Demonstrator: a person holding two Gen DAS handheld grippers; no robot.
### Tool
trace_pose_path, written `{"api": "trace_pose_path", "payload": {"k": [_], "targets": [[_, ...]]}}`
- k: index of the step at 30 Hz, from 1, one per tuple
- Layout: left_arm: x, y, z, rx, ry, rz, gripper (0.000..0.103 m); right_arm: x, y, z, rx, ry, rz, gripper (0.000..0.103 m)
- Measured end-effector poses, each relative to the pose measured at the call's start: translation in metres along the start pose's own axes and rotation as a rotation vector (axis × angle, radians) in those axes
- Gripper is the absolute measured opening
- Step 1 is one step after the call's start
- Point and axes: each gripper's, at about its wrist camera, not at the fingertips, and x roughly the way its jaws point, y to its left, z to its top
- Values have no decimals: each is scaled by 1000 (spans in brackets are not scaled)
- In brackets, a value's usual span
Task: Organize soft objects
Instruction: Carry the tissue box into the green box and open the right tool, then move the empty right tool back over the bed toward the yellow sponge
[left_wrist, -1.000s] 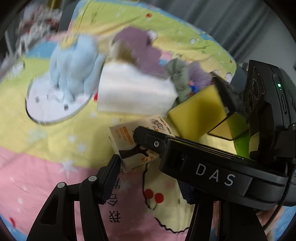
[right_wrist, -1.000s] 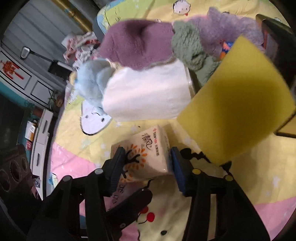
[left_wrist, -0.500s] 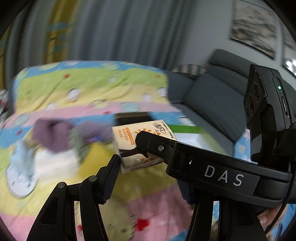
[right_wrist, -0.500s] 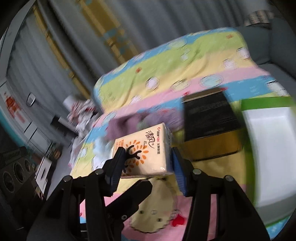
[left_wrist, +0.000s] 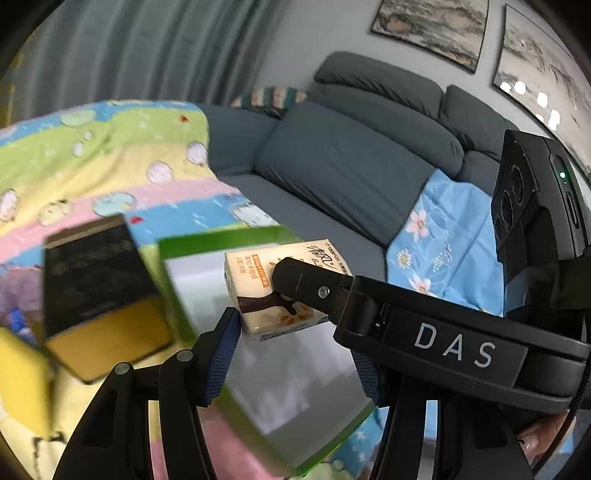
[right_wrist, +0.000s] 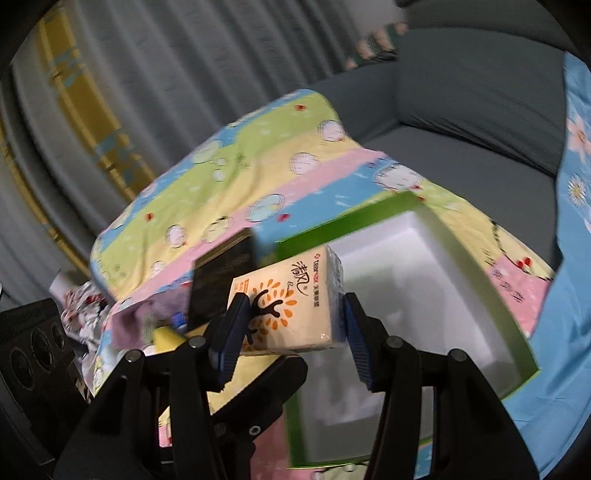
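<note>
**Tissue pack being held over the green box**

Tissue pack (right_wrist: 291, 299), a cream soft-wrapped block with an orange tree print, is hanging above the white-lined, green-rimmed open box (right_wrist: 476, 266) on the cartoon-print blanket (right_wrist: 236, 162). Both grippers are clamping it together: the right gripper (right_wrist: 291, 325) is pressing its sides (blue pads either side), while the left gripper (left_wrist: 295, 343) is pinching its near end.

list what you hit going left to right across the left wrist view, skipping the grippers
yellow sponge → black and gold box → green-rimmed white box → tissue pack → blue floral cloth
</note>
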Motion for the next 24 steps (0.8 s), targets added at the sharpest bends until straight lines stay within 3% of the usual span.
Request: {"api": "trace_pose_path", "payload": {"k": [6,12,18,20,24], "targets": [[23,-1,-9,-65,63,-37,59,6,-21,0,46,38,-58,55],[7,-1,-12,-78,56,-39,61,0,-10,-2,7,5,-73,83],[-49,17,-17,-101,-23,67,78,-4,15,-5,-62,-22,-50,89],[-74,28,-21,-110,-41,153,84,-5,26,-7,-91,-24,-30,90],[-120,54,-36,-157,-56,314,85,-4,53,-14,-152,-24,35,91]]}}
